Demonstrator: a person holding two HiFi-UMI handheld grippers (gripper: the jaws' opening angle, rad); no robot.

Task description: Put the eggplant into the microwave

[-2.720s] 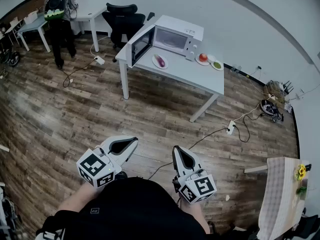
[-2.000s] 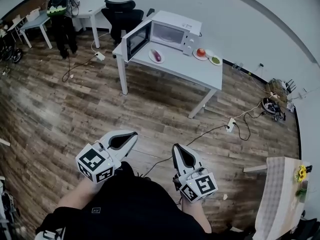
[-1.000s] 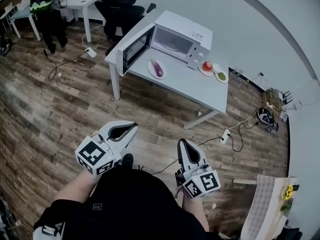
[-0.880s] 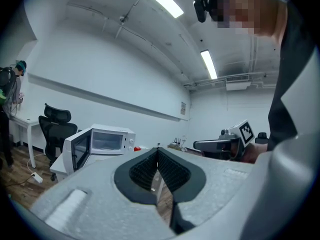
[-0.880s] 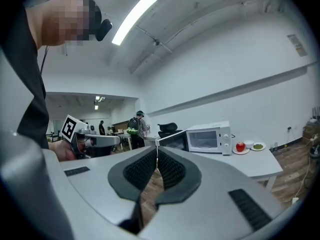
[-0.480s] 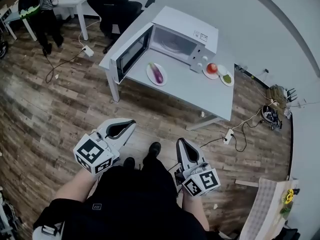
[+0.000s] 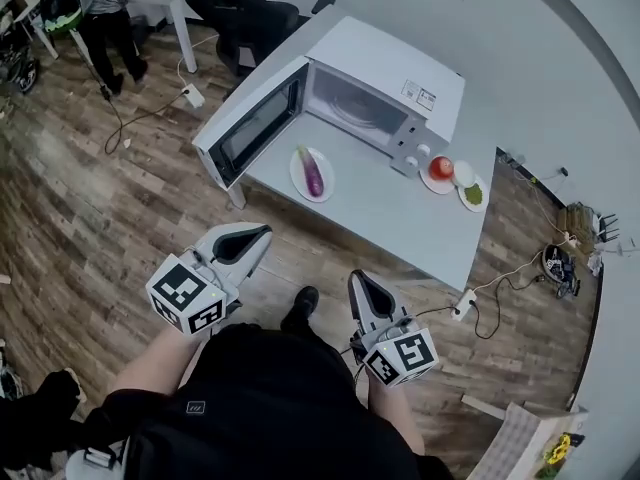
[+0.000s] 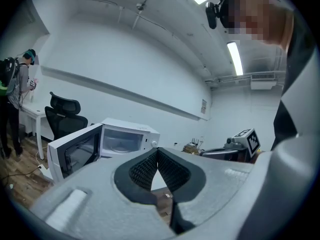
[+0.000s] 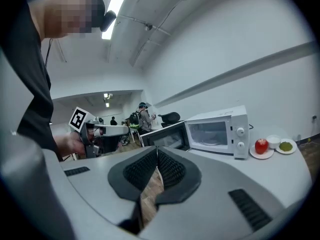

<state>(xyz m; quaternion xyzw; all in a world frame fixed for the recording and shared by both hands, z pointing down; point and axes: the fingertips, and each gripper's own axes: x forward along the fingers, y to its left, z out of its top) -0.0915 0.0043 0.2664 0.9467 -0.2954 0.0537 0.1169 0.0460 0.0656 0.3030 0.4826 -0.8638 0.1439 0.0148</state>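
Ahead, eggplant [image 7: 314, 172] before open microwave [image 7: 385, 56]

Nothing can be read: the sticker [image 7: 420, 95] on the microwave [image 7: 385, 58] top is too small.

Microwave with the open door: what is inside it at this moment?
Only its round turntable shows inside the microwave. The eggplant lies outside, on a white plate before it. The cavity's back part is covered by the roof.

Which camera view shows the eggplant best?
The head view: the eggplant lies in full sight on a white plate before the open microwave. Neither gripper view shows it.
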